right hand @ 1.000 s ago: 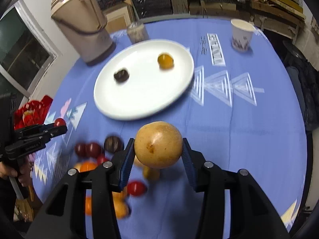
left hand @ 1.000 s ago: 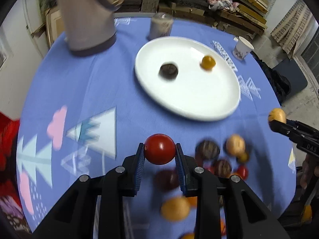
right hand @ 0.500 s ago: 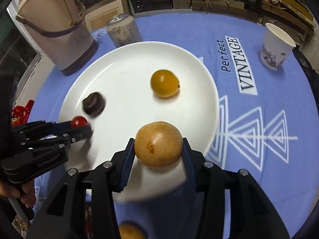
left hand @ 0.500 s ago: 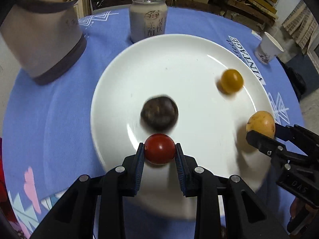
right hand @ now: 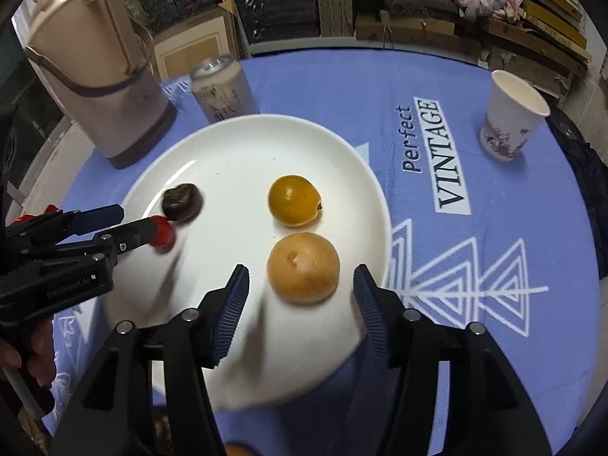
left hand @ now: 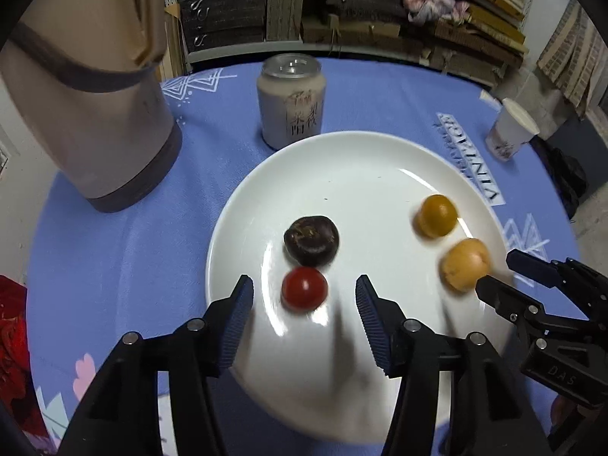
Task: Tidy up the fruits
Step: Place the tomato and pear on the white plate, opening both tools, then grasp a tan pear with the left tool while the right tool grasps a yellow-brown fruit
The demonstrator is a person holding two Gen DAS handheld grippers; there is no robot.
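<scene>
A white plate [left hand: 364, 167] [right hand: 243, 144] lies on the blue tablecloth. On it are a dark brown fruit [left hand: 311, 240] [right hand: 182, 200], a small red fruit [left hand: 304, 288] [right hand: 162, 231], an orange fruit [left hand: 435, 216] [right hand: 293, 200] and a tan round fruit [left hand: 464, 264] [right hand: 303, 268]. My left gripper [left hand: 304, 304] is open, its jaws on either side of the red fruit, not touching it. My right gripper [right hand: 302, 288] is open around the tan fruit, which rests on the plate.
A beige thermos jug [left hand: 83, 106] [right hand: 95, 76] stands at the left. A drink can [left hand: 290, 100] [right hand: 224, 89] stands behind the plate. A paper cup [left hand: 511, 129] [right hand: 509, 116] stands at the right. Shelves with cardboard lie beyond the table.
Both grippers moved from the fruit pile to over the plate. Both have opened: the red fruit and the tan fruit now lie on the plate.
</scene>
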